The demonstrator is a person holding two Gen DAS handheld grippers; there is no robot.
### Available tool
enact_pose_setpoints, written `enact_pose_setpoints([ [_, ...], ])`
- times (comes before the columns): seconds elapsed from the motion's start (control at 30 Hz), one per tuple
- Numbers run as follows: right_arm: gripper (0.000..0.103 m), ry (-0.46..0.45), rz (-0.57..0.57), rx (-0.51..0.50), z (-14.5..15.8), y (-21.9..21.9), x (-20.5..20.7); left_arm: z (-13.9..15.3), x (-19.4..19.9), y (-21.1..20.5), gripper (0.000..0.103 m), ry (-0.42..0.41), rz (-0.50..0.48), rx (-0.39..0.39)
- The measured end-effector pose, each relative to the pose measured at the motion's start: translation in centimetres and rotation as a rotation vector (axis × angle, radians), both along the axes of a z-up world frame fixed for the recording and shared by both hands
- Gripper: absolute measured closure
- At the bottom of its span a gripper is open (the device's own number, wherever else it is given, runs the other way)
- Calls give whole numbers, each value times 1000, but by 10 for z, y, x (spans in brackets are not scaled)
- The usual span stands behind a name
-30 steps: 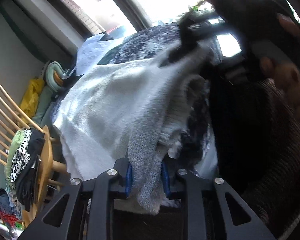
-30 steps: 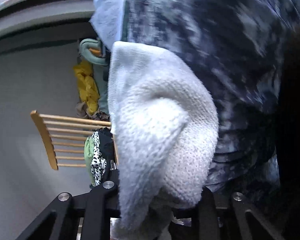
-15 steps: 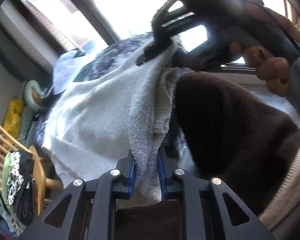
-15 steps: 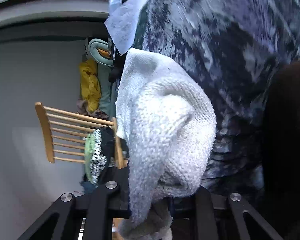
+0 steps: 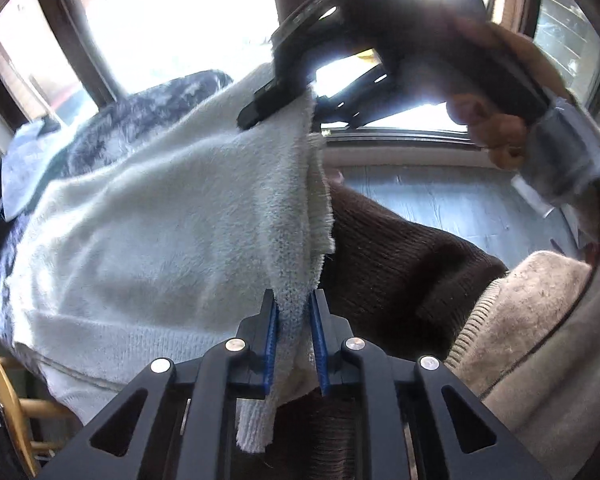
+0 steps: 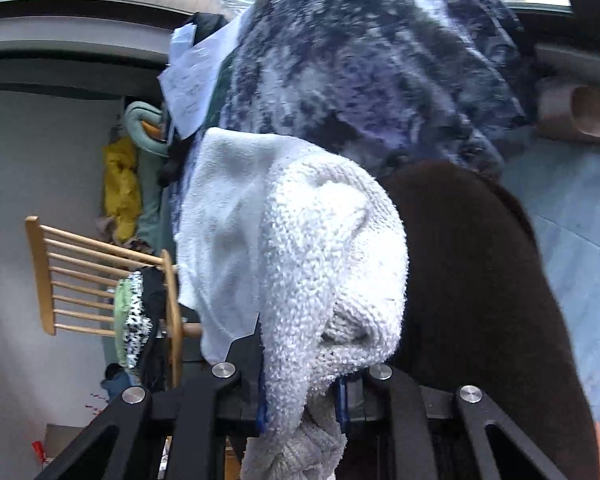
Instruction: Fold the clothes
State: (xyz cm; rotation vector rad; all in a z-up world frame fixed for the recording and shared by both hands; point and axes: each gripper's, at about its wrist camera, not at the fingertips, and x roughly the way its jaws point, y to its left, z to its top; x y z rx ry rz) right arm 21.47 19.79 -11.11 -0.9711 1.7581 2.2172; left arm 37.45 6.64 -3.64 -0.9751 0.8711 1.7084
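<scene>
Behind, windows and a wooden chair; left gripper and right gripper, raised, each pinch the white knit garment.

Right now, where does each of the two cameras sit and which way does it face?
Left wrist: on the left gripper, looking along the white sweater toward the window; the right gripper and right hand show.
Right wrist: on the right gripper, looking toward the wooden chair and wall; no hand clearly shows.
Shared: sweater, patterned blanket, brown garment.
</scene>
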Motion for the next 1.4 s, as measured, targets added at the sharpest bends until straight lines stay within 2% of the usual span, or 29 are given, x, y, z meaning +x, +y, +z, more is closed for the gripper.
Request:
enact_pose_setpoints([
  [0.17,84,-19,54,78,17,-9,-22,10,-20,3,86,38,133,-82],
  [0.27,84,-4,91,136,32,-16,-42,26,-37,-6,86,48,209,-69],
  [0.37,84,21,121,152,43,-18,-60,45,-57,-25,87,35,290,-35],
  [0.43,84,32,140,156,49,-19,-75,55,-76,-38,96,74,362,-34],
  [0.5,84,32,153,151,55,-20,-91,61,-104,-53,98,141,479,-66],
  [0.53,84,33,160,144,58,-20,-100,64,-119,-62,98,145,538,-64],
  [0.6,84,46,183,153,64,-22,-118,67,-147,-82,99,105,629,-29],
  [0.7,84,47,229,164,72,-27,-144,65,-167,-103,99,39,687,27],
  [0.8,84,47,263,188,79,-35,-162,66,-156,-120,98,-78,673,132],
  [0.87,84,46,274,184,79,-37,-170,62,-152,-122,96,-127,633,180],
  [0.9,84,44,278,187,79,-38,-174,60,-149,-121,92,-144,607,201],
  [0.97,84,44,289,189,79,-40,-180,56,-143,-118,74,-181,548,241],
  [1.03,84,42,292,183,79,-41,-183,57,-133,-115,38,-210,494,296],
  [1.1,84,38,292,177,78,-40,-186,63,-123,-114,23,-211,450,363],
  [1.2,83,30,293,169,76,-38,-190,70,-108,-112,16,-197,412,432],
  [1.3,83,34,301,173,77,-40,-191,65,-103,-107,14,-189,409,443],
  [1.4,83,40,310,191,79,-43,-186,51,-113,-103,14,-254,405,459],
])
